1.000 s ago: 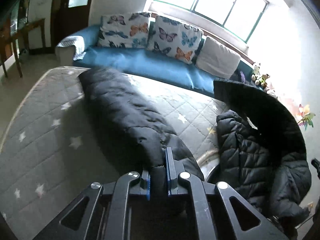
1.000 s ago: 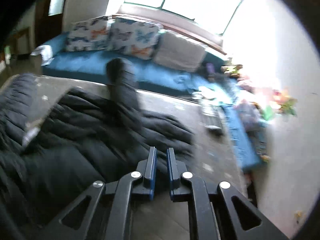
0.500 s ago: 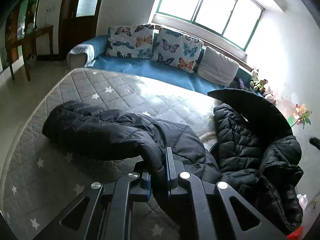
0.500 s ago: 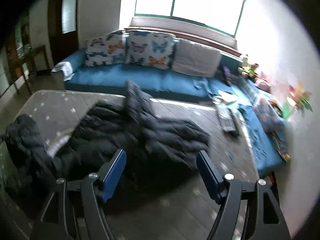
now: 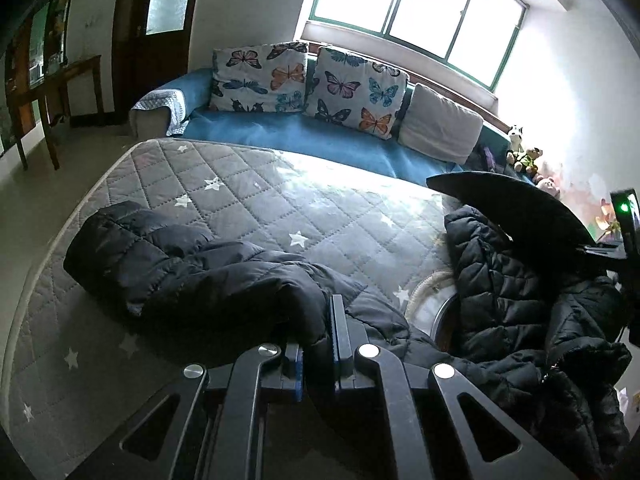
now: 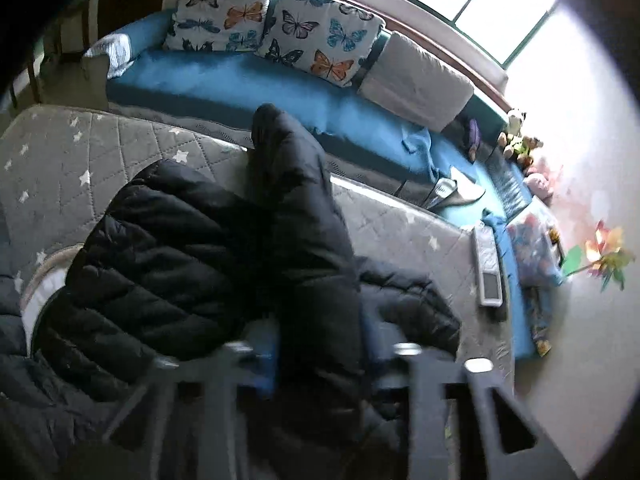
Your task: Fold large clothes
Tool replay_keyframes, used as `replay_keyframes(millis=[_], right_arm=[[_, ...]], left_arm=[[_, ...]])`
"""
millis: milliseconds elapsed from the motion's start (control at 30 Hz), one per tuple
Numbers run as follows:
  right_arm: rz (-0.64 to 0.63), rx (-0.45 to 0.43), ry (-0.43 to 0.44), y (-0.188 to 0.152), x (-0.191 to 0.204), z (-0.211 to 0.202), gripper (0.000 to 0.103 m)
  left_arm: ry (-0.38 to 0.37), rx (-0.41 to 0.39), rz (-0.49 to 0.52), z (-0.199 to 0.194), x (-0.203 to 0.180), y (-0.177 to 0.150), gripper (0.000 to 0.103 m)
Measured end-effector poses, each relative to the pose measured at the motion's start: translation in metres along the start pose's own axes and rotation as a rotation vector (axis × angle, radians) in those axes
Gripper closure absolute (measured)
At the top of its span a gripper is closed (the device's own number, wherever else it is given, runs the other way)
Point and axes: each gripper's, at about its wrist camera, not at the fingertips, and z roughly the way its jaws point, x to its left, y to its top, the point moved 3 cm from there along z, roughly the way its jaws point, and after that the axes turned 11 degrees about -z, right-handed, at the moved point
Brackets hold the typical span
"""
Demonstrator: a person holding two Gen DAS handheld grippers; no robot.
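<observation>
The left gripper point(image 5: 316, 344) is clamped on a fold of the black quilted puffer jacket point(image 5: 192, 276), its blue-padded fingers pinching the fabric close to the grey star-quilted mattress point(image 5: 248, 200). The sleeve on that side lies stretched flat across the mattress, away to the left. Over on the right wrist view, the right gripper point(image 6: 320, 364) has the other sleeve point(image 6: 296, 208) sitting between its fingers, that sleeve running away toward the blue sofa point(image 6: 240, 80); the picture is blurred there, so I cannot tell if the jaws have closed on it. The jacket body lies rumpled in the middle of the mattress. This looks like the sleeve-folding step, early on. The next move calls for a firm grip on each sleeve, then carrying both inward over the body without dragging the whole jacket along.
</observation>
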Motion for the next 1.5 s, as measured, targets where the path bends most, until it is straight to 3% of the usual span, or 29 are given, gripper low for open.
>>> replay_keyframes(millis=[100,267,433,533,667,733,867,1000,1067,1133,1200,1333,1433,1500], right_arm=[[0.018,-0.043,-0.056,-0.021,-0.012,-0.026,0.084],[0.103,-0.076,-0.126,-0.089,-0.047,-0.079,0.087],[0.237,-0.074,-0.117,-0.185,-0.078,-0.122,0.087],[0.294,-0.051,-0.080,-0.233,-0.075,-0.129,0.087],[0.371,0.048,-0.040,-0.296,-0.064,-0.107,0.087],[0.416,0.076,-0.009,-0.315,-0.065,-0.096,0.081],[0.486,0.055,0.029,-0.319,-0.080,-0.107,0.073],[0.501,-0.021,-0.111,-0.310,-0.098,-0.149,0.063],[0.475,-0.085,-0.130,-0.299,-0.096,-0.165,0.053],[0.410,-0.137,-0.084,-0.279,-0.088,-0.170,0.036],[0.343,-0.165,-0.008,-0.259,-0.078,-0.159,0.035],[0.237,-0.108,0.133,-0.231,-0.053,-0.107,0.035],[0.165,-0.013,0.134,-0.229,-0.041,-0.064,0.035],[0.152,0.076,0.087,-0.243,-0.041,-0.042,0.035]], left_arm=[[0.010,-0.015,-0.001,-0.009,-0.001,-0.002,0.094],[0.034,-0.063,0.010,-0.039,0.003,-0.015,0.094],[0.033,-0.100,-0.041,-0.078,0.022,-0.041,0.094],[0.039,-0.109,-0.064,-0.099,0.037,-0.061,0.094],[0.036,-0.097,-0.092,-0.118,0.055,-0.081,0.094],[0.024,-0.072,-0.110,-0.119,0.062,-0.083,0.094],[0.008,-0.013,-0.116,-0.112,0.064,-0.074,0.090],[0.035,0.027,-0.096,-0.099,0.060,-0.067,0.089],[0.061,0.063,-0.098,-0.089,0.059,-0.065,0.088],[0.077,0.082,-0.104,-0.084,0.058,-0.067,0.088],[0.079,0.090,-0.094,-0.085,0.058,-0.067,0.086],[0.060,0.132,-0.104,-0.098,0.061,-0.068,0.078],[0.051,0.140,-0.096,-0.117,0.067,-0.065,0.072],[0.080,0.122,-0.087,-0.132,0.071,-0.061,0.072]])
